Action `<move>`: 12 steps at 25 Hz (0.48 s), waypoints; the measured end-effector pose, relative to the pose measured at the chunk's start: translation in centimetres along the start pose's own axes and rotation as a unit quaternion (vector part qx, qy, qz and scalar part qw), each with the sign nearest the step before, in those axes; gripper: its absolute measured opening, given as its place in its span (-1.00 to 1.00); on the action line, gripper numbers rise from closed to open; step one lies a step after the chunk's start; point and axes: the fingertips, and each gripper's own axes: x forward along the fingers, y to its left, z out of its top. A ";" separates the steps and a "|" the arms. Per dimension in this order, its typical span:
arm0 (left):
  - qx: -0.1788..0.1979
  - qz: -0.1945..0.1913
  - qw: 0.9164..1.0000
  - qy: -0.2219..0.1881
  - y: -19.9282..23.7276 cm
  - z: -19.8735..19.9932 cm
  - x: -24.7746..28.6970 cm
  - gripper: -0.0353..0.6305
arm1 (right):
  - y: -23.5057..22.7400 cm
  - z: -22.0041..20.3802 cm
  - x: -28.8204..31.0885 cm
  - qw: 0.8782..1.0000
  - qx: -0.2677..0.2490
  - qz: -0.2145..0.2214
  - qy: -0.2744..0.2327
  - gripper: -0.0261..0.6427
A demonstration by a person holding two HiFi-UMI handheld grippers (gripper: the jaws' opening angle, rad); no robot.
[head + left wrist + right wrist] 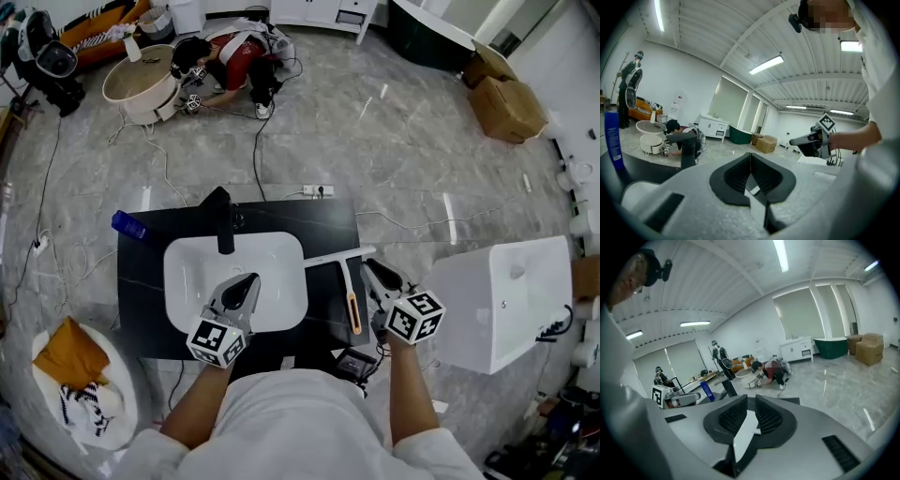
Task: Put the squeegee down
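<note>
The left gripper point(247, 282) is held over the white sink point(180, 281), its jaws pressed together on nothing. The squeegee point(352, 307) is laid flat on the black counter point(141, 300), just left of the right gripper point(377, 274), whose jaws are slightly parted and empty

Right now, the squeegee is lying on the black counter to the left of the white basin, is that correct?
Not quite. The squeegee is lying on the black counter, but to the right of the white basin, not the left. The head view shows it.
</note>
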 end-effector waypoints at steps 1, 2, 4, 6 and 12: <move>0.000 -0.001 1.000 -0.005 0.2 0.5 -0.5 -0.84 | 1.3 1.4 -0.8 1.000 -0.011 0.009 -0.020 -0.75; 0.002 -0.002 1.000 -0.010 0.4 1.1 -1.0 -0.84 | 2.6 2.7 -1.6 0.999 -0.022 0.021 -0.041 -0.78; 0.013 -0.005 1.000 -0.015 0.5 1.9 -1.9 -0.84 | 5.4 5.4 -3.3 0.994 -0.045 0.052 -0.088 -0.85; 0.026 -0.011 0.999 -0.019 0.4 2.8 -2.6 -0.85 | 8.0 7.7 -4.8 0.986 -0.073 0.078 -0.132 -0.87; 0.058 -0.007 0.997 -0.053 -0.7 6.8 -5.6 -0.84 | 12.5 10.8 -8.3 0.964 -0.144 0.092 -0.205 -0.88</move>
